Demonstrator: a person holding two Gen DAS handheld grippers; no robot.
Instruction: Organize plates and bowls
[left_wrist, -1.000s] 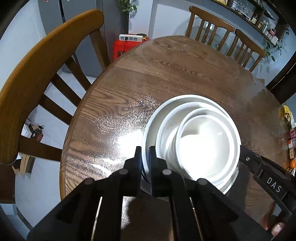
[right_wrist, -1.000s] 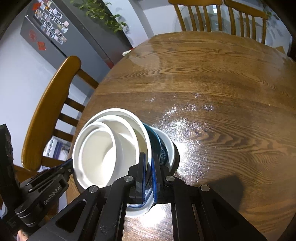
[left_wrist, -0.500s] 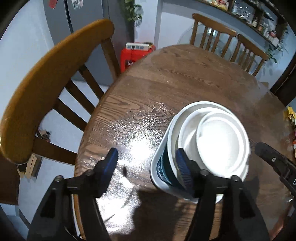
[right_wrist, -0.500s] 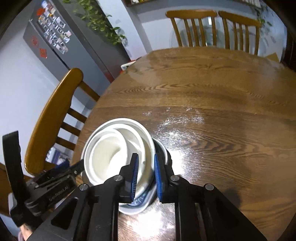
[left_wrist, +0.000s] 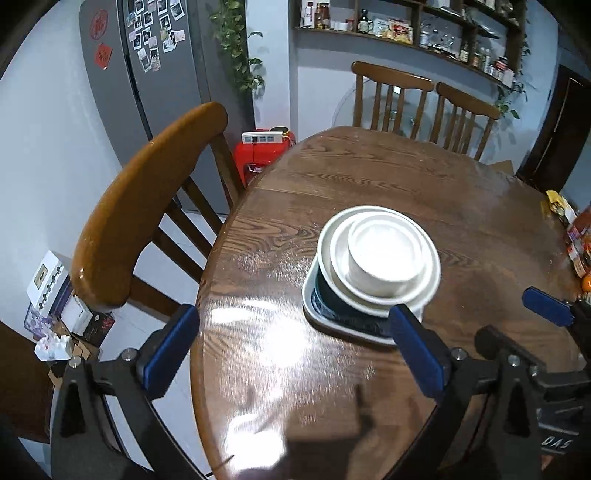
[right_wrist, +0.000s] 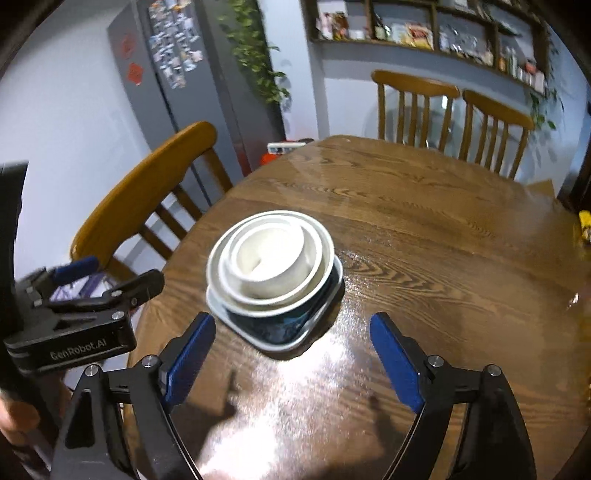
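White bowls (left_wrist: 384, 258) sit nested upright on a dark-centred plate (left_wrist: 332, 317) near the table's left edge.

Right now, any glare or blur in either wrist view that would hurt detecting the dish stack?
Left wrist: ceiling-light glare on the table near the camera; stack sharp. Right wrist: similar glare, mild motion blur overall, stack readable. Both: strong fisheye bending at the edges.

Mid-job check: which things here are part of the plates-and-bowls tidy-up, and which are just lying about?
Job:
- stacked white bowls
- dark bowl beneath
- squarish plate at bottom

Lying about:
- packets at table edge
- power strip on red stool
- chairs
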